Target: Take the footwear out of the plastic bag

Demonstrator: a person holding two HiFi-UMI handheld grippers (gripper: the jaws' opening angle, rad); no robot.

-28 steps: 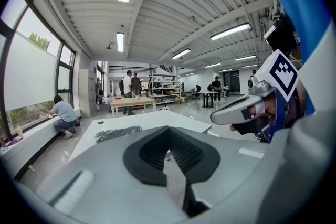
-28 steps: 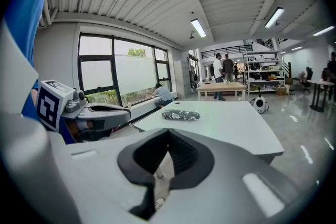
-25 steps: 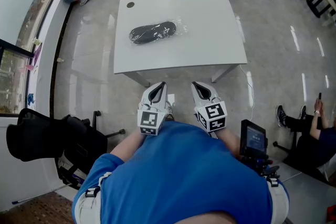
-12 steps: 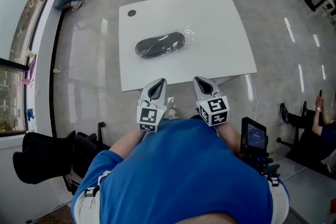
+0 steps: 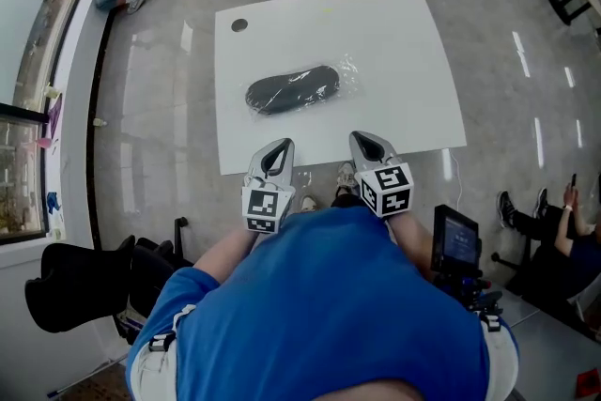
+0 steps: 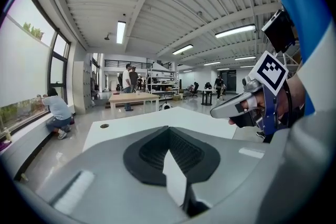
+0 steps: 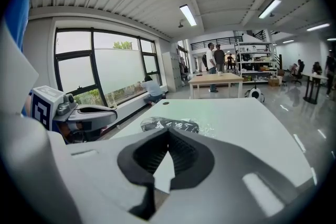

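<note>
Clear plastic bag (image 5: 346, 73) holding dark footwear (image 5: 291, 90) lay mid-frame on white table (image 5: 404, 33), looked light, slippery, best pinched at its loose right end; left gripper (image 5: 278, 147) and right gripper (image 5: 367, 139) were closed, empty.

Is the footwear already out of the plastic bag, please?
No, the dark footwear lies inside the clear plastic bag on the table.

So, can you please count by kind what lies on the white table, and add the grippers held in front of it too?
Plastic bag: 1
Black footwear, inside that bag: 1 dark shape
Dark round spot: 1
Grippers: 2, the left gripper and the right gripper, both shut and empty
Total: 5
</note>
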